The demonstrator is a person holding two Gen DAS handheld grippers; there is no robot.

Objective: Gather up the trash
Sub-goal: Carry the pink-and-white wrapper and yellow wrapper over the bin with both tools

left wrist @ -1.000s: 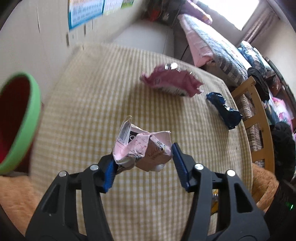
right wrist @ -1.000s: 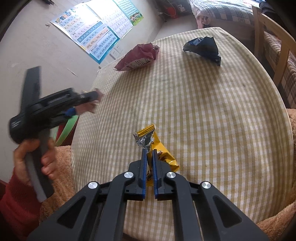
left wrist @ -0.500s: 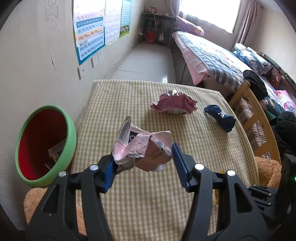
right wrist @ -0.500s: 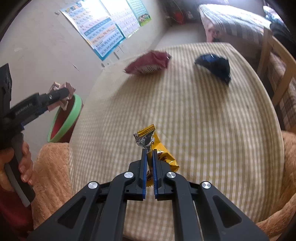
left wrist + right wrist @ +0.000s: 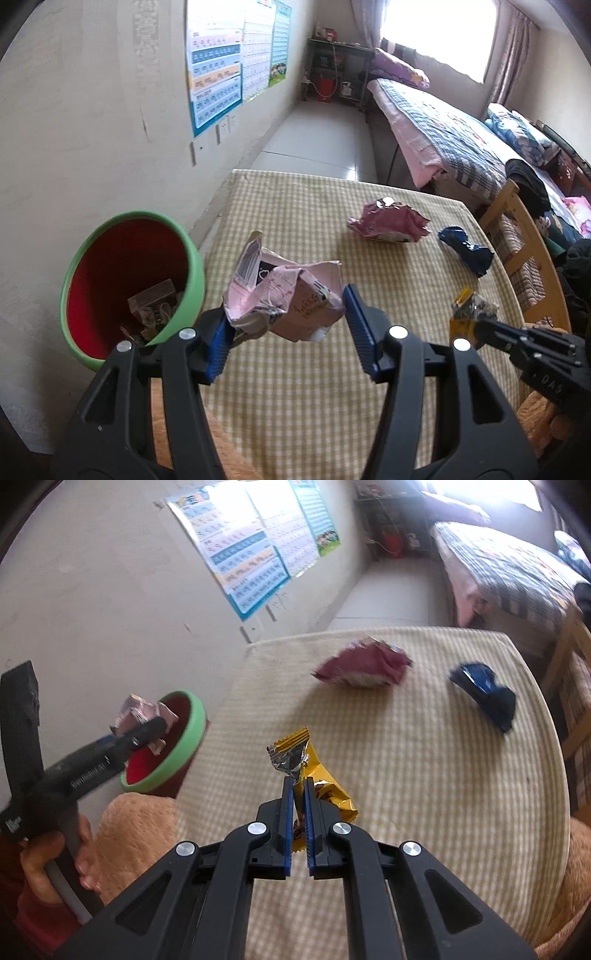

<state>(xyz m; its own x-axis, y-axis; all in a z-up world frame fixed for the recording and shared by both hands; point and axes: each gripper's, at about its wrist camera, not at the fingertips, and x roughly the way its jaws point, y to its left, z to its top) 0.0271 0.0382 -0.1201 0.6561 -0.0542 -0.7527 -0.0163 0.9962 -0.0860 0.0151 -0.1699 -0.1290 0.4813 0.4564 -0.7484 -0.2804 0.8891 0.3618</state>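
Over the table (image 5: 295, 387): left gripper (image 5: 284, 325) clamps pink carton (image 5: 284, 295) near bin (image 5: 192, 273), right gripper (image 5: 298, 805) pinches yellow wrapper (image 5: 325, 786). Bin holds some trash; maroon bag (image 5: 364, 666), blue wrapper (image 5: 487, 694) left.

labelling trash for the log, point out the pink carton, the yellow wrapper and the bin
pink carton (image 5: 291, 299), left wrist view, crumpled middle of its body
yellow wrapper (image 5: 325, 782), right wrist view, yellow part beside the tool
bin (image 5: 194, 273), left wrist view, green rim on the table side

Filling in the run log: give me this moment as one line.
left gripper: shut on pink carton | right gripper: shut on yellow wrapper | bin: beside table
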